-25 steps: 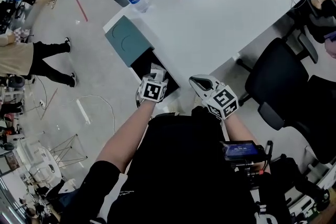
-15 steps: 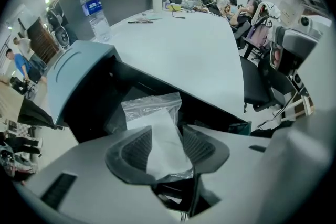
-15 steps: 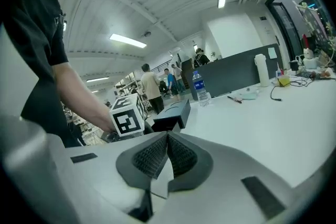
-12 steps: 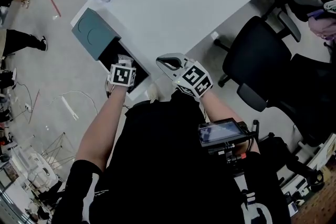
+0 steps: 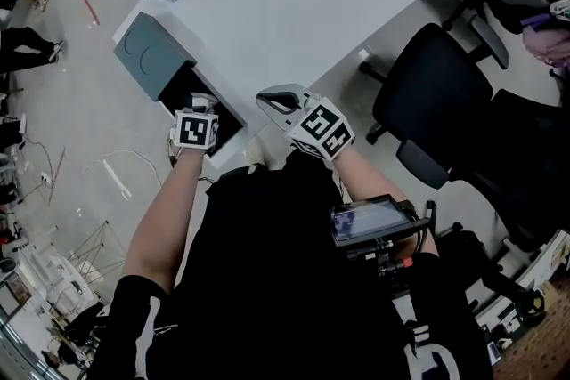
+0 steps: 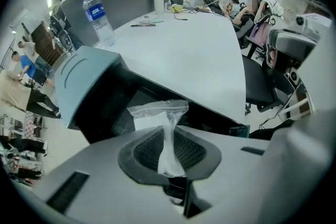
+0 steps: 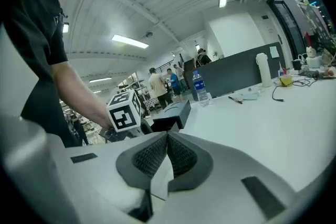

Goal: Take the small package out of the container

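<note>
Small package (image 6: 156, 113), a clear plastic bag with something white inside, sits pinched between the 2 pads of the left gripper (image 6: 169, 139). The jaws have just been closing and now press on a gathered strip of the film. That strip runs down between them, while the bag's wider top fans out just past the fingertips, against the dark open mouth of the container (image 6: 107, 107). What the white content is cannot be made out, and the container's inside is too dark to read. In the head view the left gripper's marker cube covers its jaws. The right gripper (image 7: 167, 140) is held beside it, pads pressed together on nothing. Farther off, the container's grey-green lid (image 6: 79, 73) is swung open, then comes the white table (image 6: 194, 55) with 1 water bottle (image 6: 98, 13).
</note>
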A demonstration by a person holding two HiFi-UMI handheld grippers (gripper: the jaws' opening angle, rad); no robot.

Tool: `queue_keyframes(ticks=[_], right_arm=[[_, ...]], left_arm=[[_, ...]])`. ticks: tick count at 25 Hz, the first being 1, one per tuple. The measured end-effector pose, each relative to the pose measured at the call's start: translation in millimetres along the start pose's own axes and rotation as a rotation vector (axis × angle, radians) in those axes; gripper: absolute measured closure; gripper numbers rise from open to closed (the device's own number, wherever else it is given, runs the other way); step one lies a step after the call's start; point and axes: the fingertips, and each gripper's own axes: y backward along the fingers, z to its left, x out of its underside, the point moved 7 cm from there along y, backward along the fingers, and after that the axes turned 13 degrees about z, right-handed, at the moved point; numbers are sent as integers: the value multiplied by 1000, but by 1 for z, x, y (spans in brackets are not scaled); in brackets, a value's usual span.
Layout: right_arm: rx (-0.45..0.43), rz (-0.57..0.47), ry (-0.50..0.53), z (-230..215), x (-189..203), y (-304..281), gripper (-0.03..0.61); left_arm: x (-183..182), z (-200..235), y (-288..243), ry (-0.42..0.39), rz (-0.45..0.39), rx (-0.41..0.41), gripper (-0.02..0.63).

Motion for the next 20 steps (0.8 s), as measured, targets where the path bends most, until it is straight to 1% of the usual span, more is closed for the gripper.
queue_keyframes(ticks=[2,6,12,20], right_arm=[[-8,0,7,-1,-1,0,552],[-30,5,21,2,-3,-4,552],[-66,18,45,9,-3,-12,552],[-80,41,86,24,-6,-24,552]], left_arm=[[4,1,3,20,3,-3,576],[4,3,8,45,-72,11,588],[15,1,19,86,-132,9,591],[27,6,35,136,-292,54,591]])
